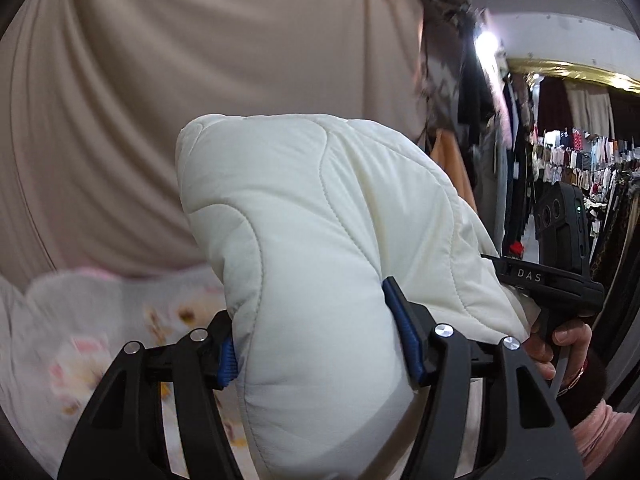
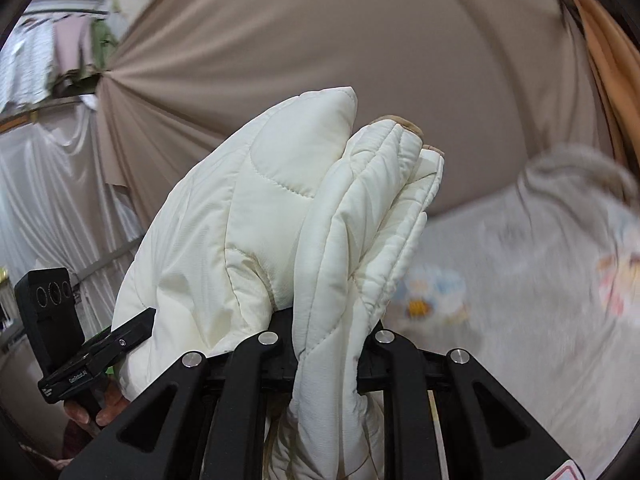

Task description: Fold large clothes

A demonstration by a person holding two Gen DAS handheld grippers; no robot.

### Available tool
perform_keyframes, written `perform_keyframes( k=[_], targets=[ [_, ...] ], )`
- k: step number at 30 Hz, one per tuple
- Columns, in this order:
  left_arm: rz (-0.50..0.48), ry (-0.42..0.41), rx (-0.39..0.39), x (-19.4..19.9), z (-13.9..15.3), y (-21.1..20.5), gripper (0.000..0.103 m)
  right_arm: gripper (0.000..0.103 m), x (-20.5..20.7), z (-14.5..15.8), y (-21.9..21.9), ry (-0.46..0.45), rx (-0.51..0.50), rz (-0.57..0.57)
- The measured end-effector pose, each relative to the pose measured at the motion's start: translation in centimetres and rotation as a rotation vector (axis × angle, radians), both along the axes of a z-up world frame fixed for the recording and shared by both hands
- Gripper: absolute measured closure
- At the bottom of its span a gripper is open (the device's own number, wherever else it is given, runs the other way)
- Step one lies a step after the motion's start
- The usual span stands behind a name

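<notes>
A cream quilted padded jacket (image 1: 328,216) fills the middle of the left wrist view. My left gripper (image 1: 316,344) is shut on a thick puffy fold of it, and the blue pads (image 1: 404,332) press into the fabric on both sides. In the right wrist view the same jacket (image 2: 256,224) stands bunched upward, with a tan-trimmed edge at its top. My right gripper (image 2: 326,340) is shut on a narrower fold of several layers; its pads are hidden by the fabric. Both grippers hold the jacket lifted off the floral cloth below.
A floral bedsheet (image 1: 80,340) covers the surface below, seen blurred in the right wrist view as well (image 2: 520,280). A beige curtain (image 1: 200,60) hangs behind. The other gripper with a person's hand (image 1: 560,336) is at right. Racks of clothes (image 1: 580,160) stand far right.
</notes>
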State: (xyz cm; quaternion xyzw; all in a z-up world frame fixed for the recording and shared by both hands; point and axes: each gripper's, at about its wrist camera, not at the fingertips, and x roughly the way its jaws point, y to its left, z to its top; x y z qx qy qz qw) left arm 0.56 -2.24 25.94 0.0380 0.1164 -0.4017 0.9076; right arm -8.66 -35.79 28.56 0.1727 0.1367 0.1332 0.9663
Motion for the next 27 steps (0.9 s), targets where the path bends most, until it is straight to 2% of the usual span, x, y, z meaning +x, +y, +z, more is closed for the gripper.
perform_keyframes(
  k=[4, 9, 13, 17, 20, 23, 27],
  targets=[
    [0.016, -0.154, -0.074, -1.8, 3.9, 3.0, 0.043, 0.087, -1.1, 4.8, 2.9, -0.139, -0.051, 0.005],
    [0.052, -0.332, -0.16, -3.3, 6.9, 6.8, 0.042, 0.086, -2.2, 9.3, 7.1, -0.288, -0.106, 0.025],
    [0.082, -0.412, -0.216, -2.8, 8.2, 9.7, 0.04, 0.086, -1.4, 11.6, 10.0, -0.363, -0.122, 0.056],
    [0.114, -0.435, -0.248, -1.0, 8.7, 11.9, 0.038, 0.085, 1.1, 12.4, 12.3, -0.383, -0.123, 0.099],
    [0.146, -0.418, -0.25, 1.6, 8.2, 13.5, 0.037, 0.085, 4.9, 11.6, 13.7, -0.349, -0.109, 0.127],
    [0.172, -0.364, -0.245, 5.4, 6.4, 14.5, 0.036, 0.085, 9.1, 9.4, 14.8, -0.285, -0.097, 0.144],
    [0.201, -0.236, -0.211, 12.1, 1.8, 15.2, 0.036, 0.085, 16.0, 3.9, 16.2, -0.135, -0.085, 0.139]
  ],
)
